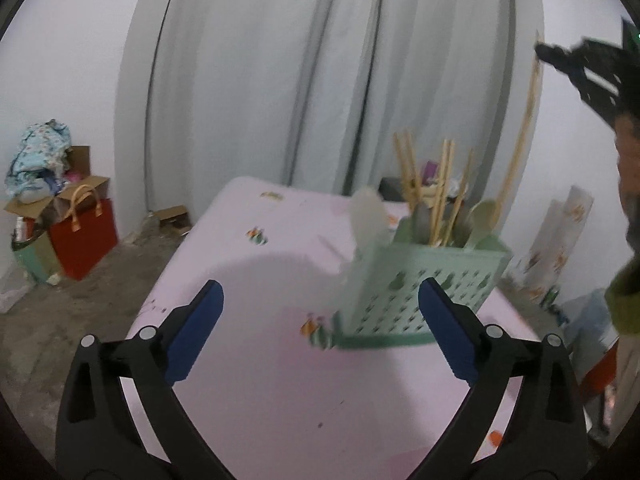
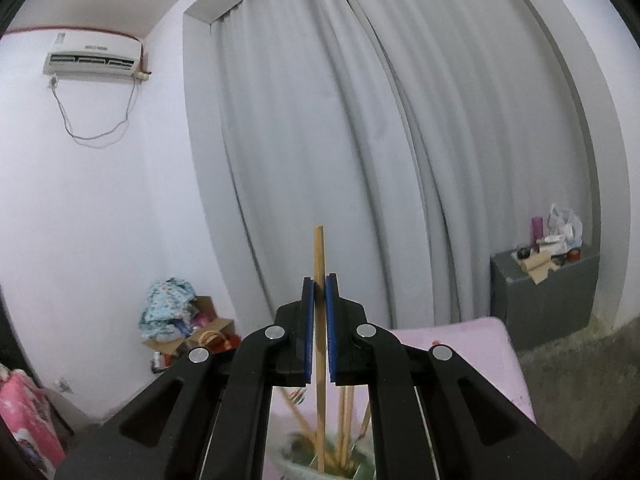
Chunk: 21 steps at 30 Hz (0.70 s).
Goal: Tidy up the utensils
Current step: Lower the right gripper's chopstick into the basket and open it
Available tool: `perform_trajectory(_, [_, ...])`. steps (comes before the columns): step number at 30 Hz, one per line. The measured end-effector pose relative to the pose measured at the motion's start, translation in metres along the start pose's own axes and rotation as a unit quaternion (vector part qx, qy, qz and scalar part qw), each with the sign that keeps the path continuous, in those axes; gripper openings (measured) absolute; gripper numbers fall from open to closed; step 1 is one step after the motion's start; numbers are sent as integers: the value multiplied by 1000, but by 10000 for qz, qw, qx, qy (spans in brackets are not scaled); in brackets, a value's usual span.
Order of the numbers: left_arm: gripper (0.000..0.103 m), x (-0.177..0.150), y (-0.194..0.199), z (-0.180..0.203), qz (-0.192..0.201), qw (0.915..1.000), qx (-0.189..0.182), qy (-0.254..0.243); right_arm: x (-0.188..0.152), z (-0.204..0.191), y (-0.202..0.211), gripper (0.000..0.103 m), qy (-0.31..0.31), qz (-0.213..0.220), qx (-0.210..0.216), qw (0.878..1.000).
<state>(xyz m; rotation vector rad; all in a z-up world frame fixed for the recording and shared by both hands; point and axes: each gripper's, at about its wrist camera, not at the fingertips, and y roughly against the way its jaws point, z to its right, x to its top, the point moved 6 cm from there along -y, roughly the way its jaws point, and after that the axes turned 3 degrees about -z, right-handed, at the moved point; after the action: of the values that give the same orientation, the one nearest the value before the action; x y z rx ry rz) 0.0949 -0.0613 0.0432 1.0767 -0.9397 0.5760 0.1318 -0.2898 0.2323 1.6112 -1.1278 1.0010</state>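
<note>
The right gripper point(image 2: 319, 330) is clamped on a single chopstick point(image 2: 319, 256), long axis near vertical, its lower end just above or within the mouth of the green caddy point(image 1: 416, 280); which cannot be told. The caddy stands on the pink table point(image 1: 248, 360). The left gripper point(image 1: 320, 334) is wide open and empty, the caddy ahead, slightly right.

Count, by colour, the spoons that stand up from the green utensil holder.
White spoon: 1
Grey spoon: 1
Pale green spoon: 1
Total: 3
</note>
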Motion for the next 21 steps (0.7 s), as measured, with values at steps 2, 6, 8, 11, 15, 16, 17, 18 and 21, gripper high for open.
perform_trajectory(2, [94, -4, -2, -2, -72, 9999, 89, -3, -5, 1, -18, 6, 73, -59, -68, 9999])
perform_trajectory(6, [94, 0, -2, -9, -117, 9992, 386, 32, -25, 4, -45, 6, 197, -304, -243, 9990])
perform_trajectory(8, [94, 4, -4, -14, -209, 9973, 698, 17, -34, 6, -52, 6, 276, -394, -314, 9983])
perform_trajectory(11, [94, 8, -9, -23, -409, 9926, 1146, -9, -48, 10, -61, 6, 307, -536, -324, 9976])
perform_trajectory(15, [94, 13, -11, -35, -537, 9882, 1423, 188, -66, 11, -68, 6, 356, -749, -327, 9960])
perform_trajectory(16, [94, 13, -11, -37, -567, 9876, 1446, 221, -70, 11, -69, 6, 364, -790, -324, 9957])
perform_trajectory(17, [94, 13, -11, -40, -607, 9867, 1483, 270, -74, 11, -70, 6, 377, -848, -329, 9951])
perform_trajectory(18, [94, 13, -11, -43, -649, 9857, 1519, 340, -78, 12, -71, 6, 380, -894, -338, 9947])
perform_trajectory(21, [94, 13, -12, -50, -725, 9839, 1564, 475, -88, 14, -73, 6, 382, -1038, -333, 9933])
